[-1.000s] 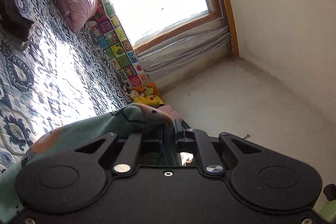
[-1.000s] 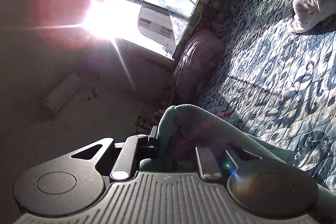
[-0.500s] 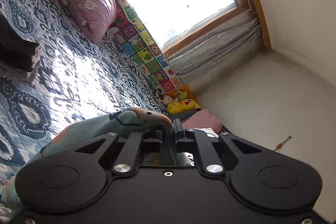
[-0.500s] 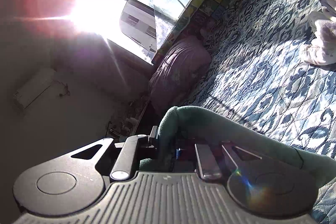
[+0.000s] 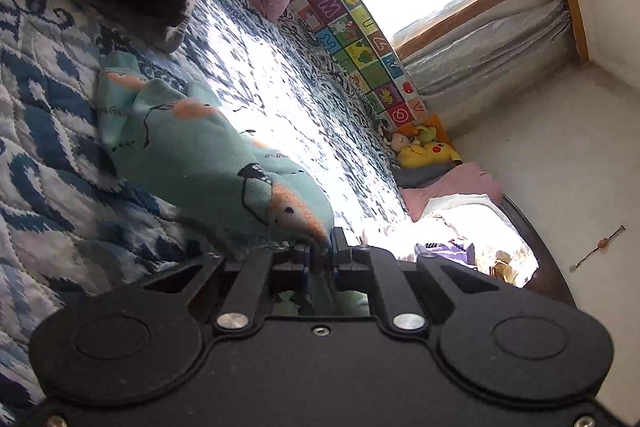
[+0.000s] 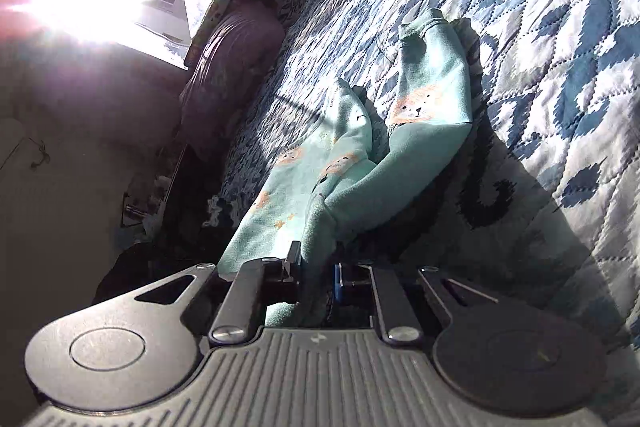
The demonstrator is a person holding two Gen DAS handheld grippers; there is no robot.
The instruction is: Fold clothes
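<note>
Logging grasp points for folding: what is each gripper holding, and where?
Both the left gripper and right gripper pinch the teal garment by an edge at its near end.

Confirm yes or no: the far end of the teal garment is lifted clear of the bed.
No: in the right wrist view the teal garment trails from the jaws and its far end lies on the blue patterned quilt.

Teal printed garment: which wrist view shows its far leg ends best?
Right wrist view: the teal garment trails across the quilt with both leg ends and the bear print visible. Left wrist view shows one bunched length, its far end partly hidden.
</note>
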